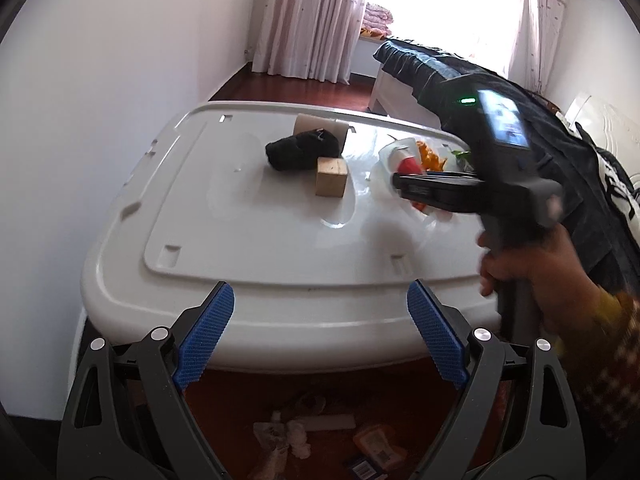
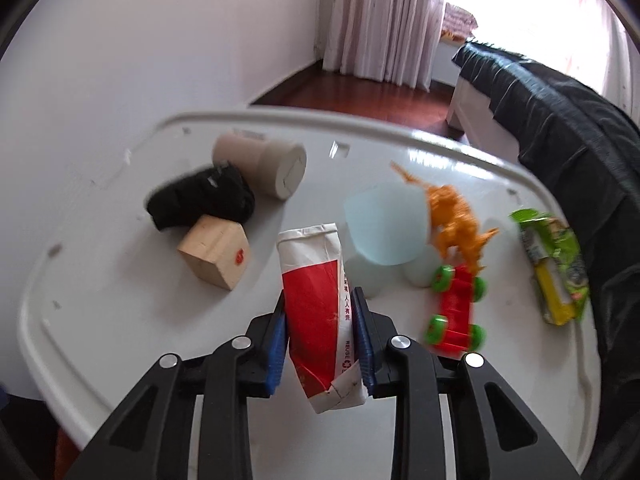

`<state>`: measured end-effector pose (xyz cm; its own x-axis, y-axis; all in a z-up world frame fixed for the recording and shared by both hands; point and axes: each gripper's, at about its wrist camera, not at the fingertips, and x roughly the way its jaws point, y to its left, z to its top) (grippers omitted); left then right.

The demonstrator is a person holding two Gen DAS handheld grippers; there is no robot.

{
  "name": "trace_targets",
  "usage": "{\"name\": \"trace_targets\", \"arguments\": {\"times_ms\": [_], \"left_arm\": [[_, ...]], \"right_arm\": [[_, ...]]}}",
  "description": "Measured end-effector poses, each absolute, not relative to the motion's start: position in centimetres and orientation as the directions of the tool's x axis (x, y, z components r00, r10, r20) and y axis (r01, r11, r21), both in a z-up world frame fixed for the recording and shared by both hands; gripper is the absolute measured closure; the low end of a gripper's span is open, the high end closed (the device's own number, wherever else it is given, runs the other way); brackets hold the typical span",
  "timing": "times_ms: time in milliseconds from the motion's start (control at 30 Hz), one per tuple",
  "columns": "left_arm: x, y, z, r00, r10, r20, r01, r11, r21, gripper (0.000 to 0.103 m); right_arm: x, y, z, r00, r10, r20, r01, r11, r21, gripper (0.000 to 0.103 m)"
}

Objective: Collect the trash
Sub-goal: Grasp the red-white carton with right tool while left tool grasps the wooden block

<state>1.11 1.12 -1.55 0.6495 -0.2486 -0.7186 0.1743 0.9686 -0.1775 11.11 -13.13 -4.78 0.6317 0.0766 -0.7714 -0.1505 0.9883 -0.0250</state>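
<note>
Right wrist view, read from its left side across: a black cloth bundle (image 2: 200,200) lies against a cardboard roll (image 2: 262,168) and touches a wooden block (image 2: 216,252), the three crowded toward the far left part of the white lid (image 2: 100,340) that serves as the work surface. At centre, the right gripper (image 2: 320,312) has its blue pads pressed onto both flat sides of a flattened red-and-white paper carton (image 2: 316,300). The carton sticks out ahead of the fingers and also trails behind them, so it is pinched near its middle, probably to keep the floppy paper from sagging. Whether it is already clear of the lid is hard to judge through the blur. Just beyond it is a pale blue cup (image 2: 384,228) on its side, then an orange toy dinosaur (image 2: 456,216) over a red toy car (image 2: 456,312), and near the right rim a green snack wrapper (image 2: 556,264), likely trash too.

From the left wrist view, the left gripper (image 1: 320,332) hangs at the near edge of the lid with its fingers spread wide and nothing between them, kept back so the other arm has room. Below it, scraps and packets (image 1: 300,436) lie on the wooden floor (image 1: 280,384). The lid's near half is bare, so withdrawing the carton toward the person looks unobstructed; the toys to its right are close, and a sideways swing could knock them.
</note>
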Motion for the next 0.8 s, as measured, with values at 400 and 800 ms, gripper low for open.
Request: {"name": "trace_targets", "arguments": {"times_ms": [400,800], "left_arm": [[11.4,-4.5,-3.7,0.650,-0.299,-0.699,0.266,0.951,-0.159,0.017],[18.7,-5.7,-8.0,0.542,-0.204,-0.815,0.183,0.975,-0.123,0.035]], "right_arm": [[5.9,-19.0,3.5,0.762,0.110,-0.638,-0.081,0.994,0.074,0.072],[5.8,-19.5,3.0,0.752,0.126,-0.647,-0.090,0.992,0.089,0.071]]}}
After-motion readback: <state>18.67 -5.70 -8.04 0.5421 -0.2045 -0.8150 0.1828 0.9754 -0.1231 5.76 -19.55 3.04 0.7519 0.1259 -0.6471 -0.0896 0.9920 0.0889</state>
